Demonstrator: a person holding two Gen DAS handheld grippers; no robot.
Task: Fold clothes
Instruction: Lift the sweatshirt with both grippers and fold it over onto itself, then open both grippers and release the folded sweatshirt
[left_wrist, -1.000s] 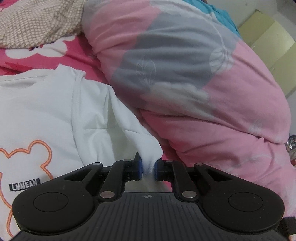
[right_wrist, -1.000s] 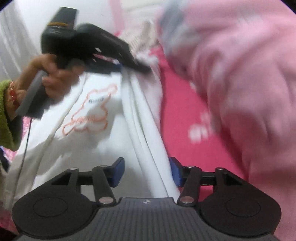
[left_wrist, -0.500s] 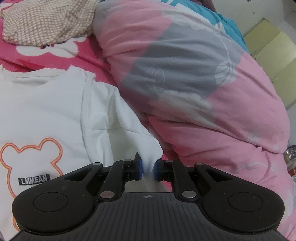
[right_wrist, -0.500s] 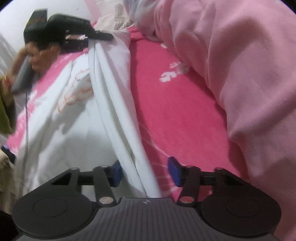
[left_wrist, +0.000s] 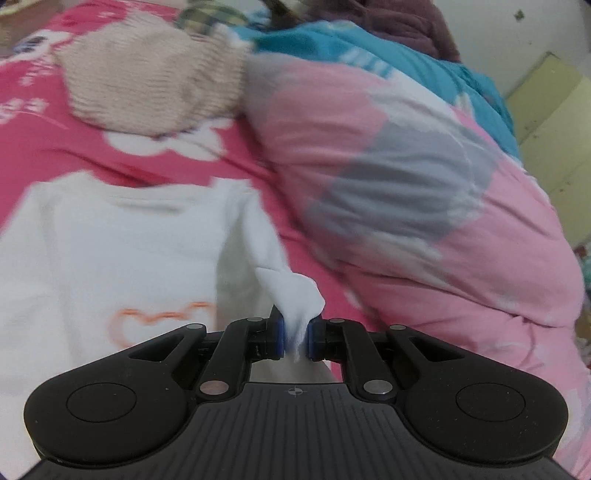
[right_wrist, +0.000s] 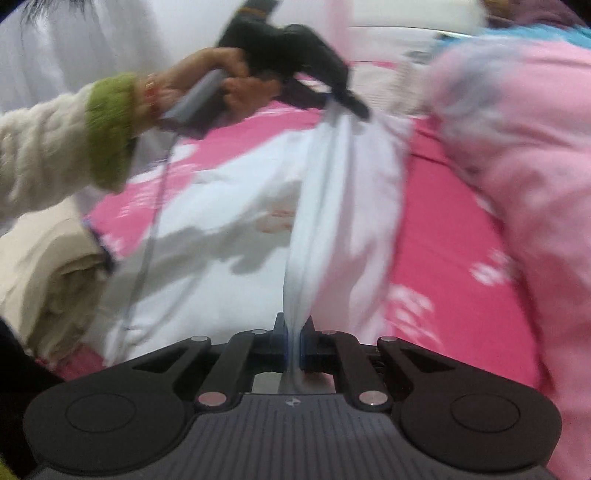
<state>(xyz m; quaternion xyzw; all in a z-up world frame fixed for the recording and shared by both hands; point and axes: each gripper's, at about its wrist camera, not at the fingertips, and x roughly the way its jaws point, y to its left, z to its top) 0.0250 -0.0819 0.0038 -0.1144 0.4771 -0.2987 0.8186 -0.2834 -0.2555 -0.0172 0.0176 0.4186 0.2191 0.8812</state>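
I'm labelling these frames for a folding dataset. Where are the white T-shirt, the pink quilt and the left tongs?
white T-shirt (left_wrist: 122, 254), left wrist view, on its chest.
pink quilt (left_wrist: 424, 206), left wrist view, on its grey patch.
left tongs (left_wrist: 295, 338), left wrist view, between the tips, shut on the shirt's edge.

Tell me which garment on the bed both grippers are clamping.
The white T-shirt with the orange bear outline; left gripper and right gripper pinch it. The beige knit top lies untouched beyond.

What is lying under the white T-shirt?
The white T-shirt lies on a pink bedsheet with white prints, seen around its edges. Whatever lies beneath its middle is covered by the fabric.
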